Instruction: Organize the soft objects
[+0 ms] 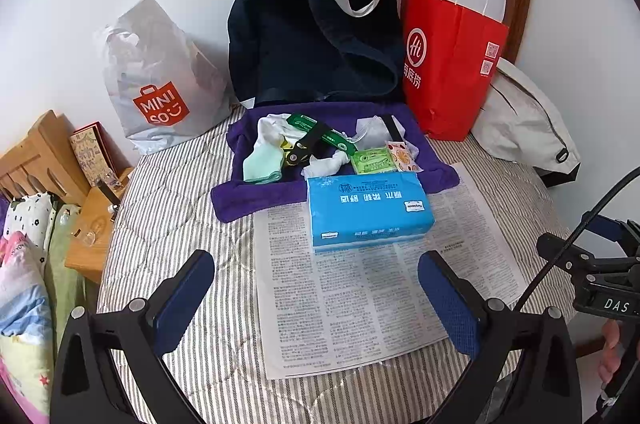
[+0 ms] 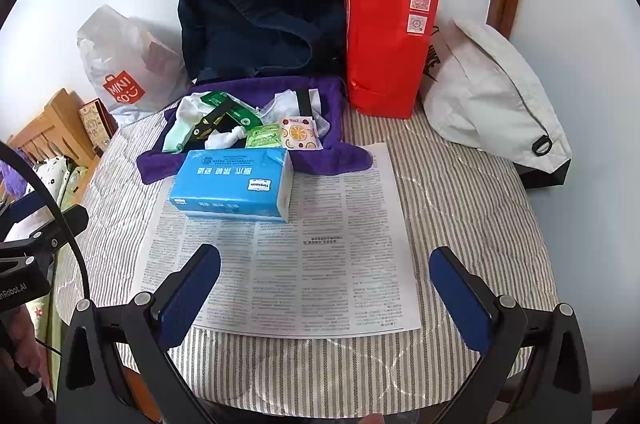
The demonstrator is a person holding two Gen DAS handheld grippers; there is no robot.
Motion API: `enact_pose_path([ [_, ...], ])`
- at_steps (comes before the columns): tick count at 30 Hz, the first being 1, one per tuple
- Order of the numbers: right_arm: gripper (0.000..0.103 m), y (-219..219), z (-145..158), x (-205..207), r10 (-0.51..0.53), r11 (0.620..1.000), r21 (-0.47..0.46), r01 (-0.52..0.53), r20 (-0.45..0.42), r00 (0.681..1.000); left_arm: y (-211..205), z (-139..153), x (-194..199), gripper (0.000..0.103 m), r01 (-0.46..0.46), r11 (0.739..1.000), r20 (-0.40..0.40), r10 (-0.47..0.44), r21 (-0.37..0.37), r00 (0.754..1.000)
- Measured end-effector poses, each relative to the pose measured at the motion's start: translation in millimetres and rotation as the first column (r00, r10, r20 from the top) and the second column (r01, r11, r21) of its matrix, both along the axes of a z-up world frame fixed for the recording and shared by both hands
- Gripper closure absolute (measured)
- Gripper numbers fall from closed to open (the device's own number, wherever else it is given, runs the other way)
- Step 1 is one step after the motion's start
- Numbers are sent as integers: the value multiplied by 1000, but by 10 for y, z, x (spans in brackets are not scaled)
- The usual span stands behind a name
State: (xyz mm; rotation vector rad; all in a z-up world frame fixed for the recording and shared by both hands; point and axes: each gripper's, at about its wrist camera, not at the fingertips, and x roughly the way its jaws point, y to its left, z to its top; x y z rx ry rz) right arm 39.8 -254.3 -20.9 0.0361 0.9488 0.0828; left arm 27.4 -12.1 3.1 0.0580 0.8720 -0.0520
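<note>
A blue tissue pack (image 1: 370, 210) (image 2: 234, 184) lies on a newspaper sheet (image 1: 372, 300) (image 2: 320, 256) on the striped bed cover. Behind it a purple towel (image 1: 248, 192) (image 2: 344, 156) carries a pale green sock (image 1: 260, 164) (image 2: 174, 140), white socks (image 1: 326, 162) (image 2: 224, 138), green packets (image 1: 372, 162) (image 2: 262, 136), a fruit-print packet (image 1: 404, 156) (image 2: 298, 132) and a black strap with a green tag. My left gripper (image 1: 316, 298) is open over the near end of the newspaper. My right gripper (image 2: 324, 296) is open too, holding nothing.
Against the wall stand a white MINISO bag (image 1: 160, 80) (image 2: 124, 64), a dark navy bag (image 1: 316, 36) (image 2: 260, 8) and a red paper bag (image 1: 448, 72) (image 2: 388, 40). A pale grey bag (image 1: 524, 128) (image 2: 492, 92) lies right. Wooden furniture (image 1: 44, 156) and bedding are left.
</note>
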Motion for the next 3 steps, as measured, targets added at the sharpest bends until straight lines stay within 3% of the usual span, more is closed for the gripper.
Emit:
enact_pose_path([
  [3,0,5,-5,2,2,1000,-1,-2,-2,1000,4,6,-9,0,3,1000,18,-4,12,1000],
])
